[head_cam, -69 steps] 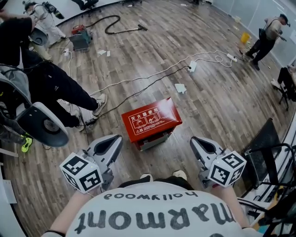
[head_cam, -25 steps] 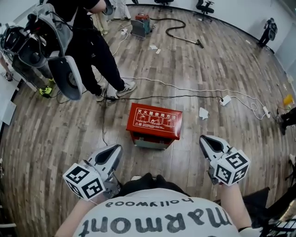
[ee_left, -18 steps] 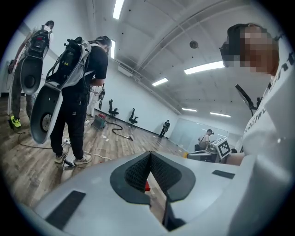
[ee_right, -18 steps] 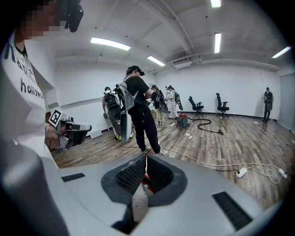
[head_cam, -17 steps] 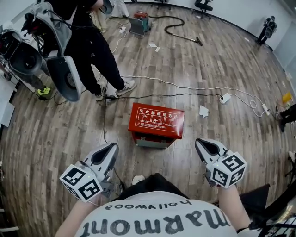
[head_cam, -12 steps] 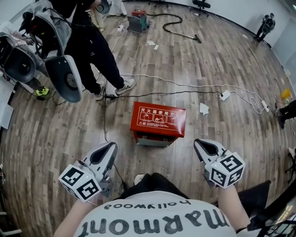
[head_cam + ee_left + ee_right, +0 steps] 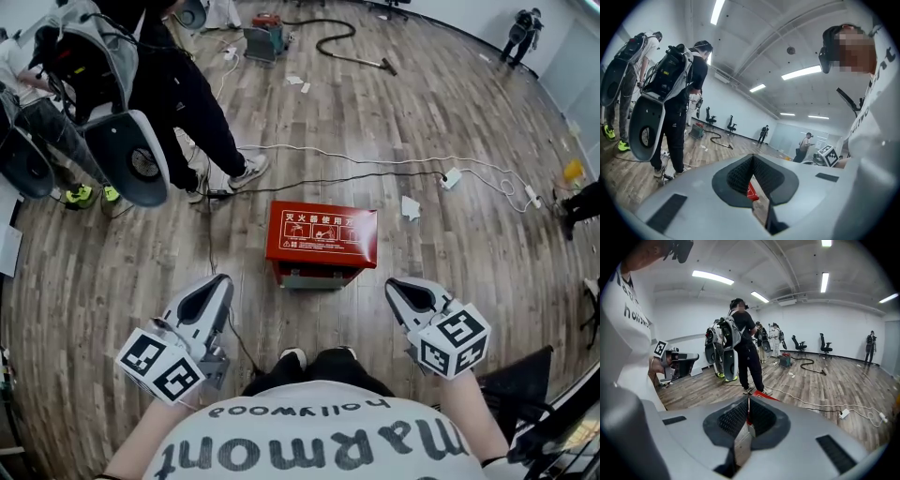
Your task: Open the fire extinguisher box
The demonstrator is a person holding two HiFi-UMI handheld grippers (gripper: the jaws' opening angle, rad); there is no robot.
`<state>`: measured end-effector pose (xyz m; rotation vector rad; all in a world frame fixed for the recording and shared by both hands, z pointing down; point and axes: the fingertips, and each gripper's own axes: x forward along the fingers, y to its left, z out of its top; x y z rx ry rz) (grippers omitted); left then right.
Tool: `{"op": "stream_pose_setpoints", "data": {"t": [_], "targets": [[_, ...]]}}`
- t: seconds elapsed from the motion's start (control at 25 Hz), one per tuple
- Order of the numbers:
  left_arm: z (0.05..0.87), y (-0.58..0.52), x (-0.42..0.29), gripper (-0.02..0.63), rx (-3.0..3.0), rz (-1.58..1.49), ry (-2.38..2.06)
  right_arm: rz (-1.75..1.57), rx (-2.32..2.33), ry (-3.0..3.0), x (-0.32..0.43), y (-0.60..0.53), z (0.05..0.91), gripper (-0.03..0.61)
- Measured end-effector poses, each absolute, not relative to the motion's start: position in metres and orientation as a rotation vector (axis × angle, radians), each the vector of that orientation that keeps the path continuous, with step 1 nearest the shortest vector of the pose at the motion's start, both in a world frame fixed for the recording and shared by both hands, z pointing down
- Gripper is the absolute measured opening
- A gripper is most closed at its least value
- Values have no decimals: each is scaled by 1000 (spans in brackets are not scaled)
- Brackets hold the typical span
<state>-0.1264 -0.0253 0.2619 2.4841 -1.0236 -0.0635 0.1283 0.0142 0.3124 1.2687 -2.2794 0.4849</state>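
Observation:
The red fire extinguisher box (image 7: 322,234) lies on the wooden floor with its white-printed lid facing up and closed, a grey base showing at its near edge. My left gripper (image 7: 220,282) hovers to the near left of it, apart from it, jaws together and empty. My right gripper (image 7: 395,285) hovers to the near right, also shut on nothing. In the left gripper view a sliver of the box (image 7: 751,190) shows under the left gripper's (image 7: 753,157) closed tips. In the right gripper view the box's red corner (image 7: 765,396) shows just past the right gripper's (image 7: 748,400) closed tips.
A person in black with a backpack rig (image 7: 184,91) stands at the far left, a grey dish-shaped part (image 7: 131,159) hanging there. Cables (image 7: 356,178), a white power strip (image 7: 451,177) and a paper scrap (image 7: 410,208) lie beyond the box. My shoe (image 7: 293,358) is just behind it.
The box now sits more squarely ahead and slightly further up the head view. Both grippers have shifted a little, the right one inward towards the box. Both stay shut.

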Motion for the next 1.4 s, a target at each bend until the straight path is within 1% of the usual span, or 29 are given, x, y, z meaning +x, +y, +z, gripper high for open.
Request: {"op": "stream_pose_setpoints", "data": {"t": [0.24,0.4,0.6,1.12,1.4], "targets": [[258,-19,-123,6,2499,-67,-1094,469,1246,-2320,138,6,313,11],[260,-13,-108,6,2449,-74,-1140,443,1178,-2346,149,0,312,11],[262,-5,-70,6,2417,-52,-1163,438,1122,-2355,180,0,311,11],[279,21,32,6,2364,-81,-1215,458,1047,-2326,289,28,331,11],[297,41,67,6,2319,-78,-1239,463,991,-2338,318,40,343,11]]}}
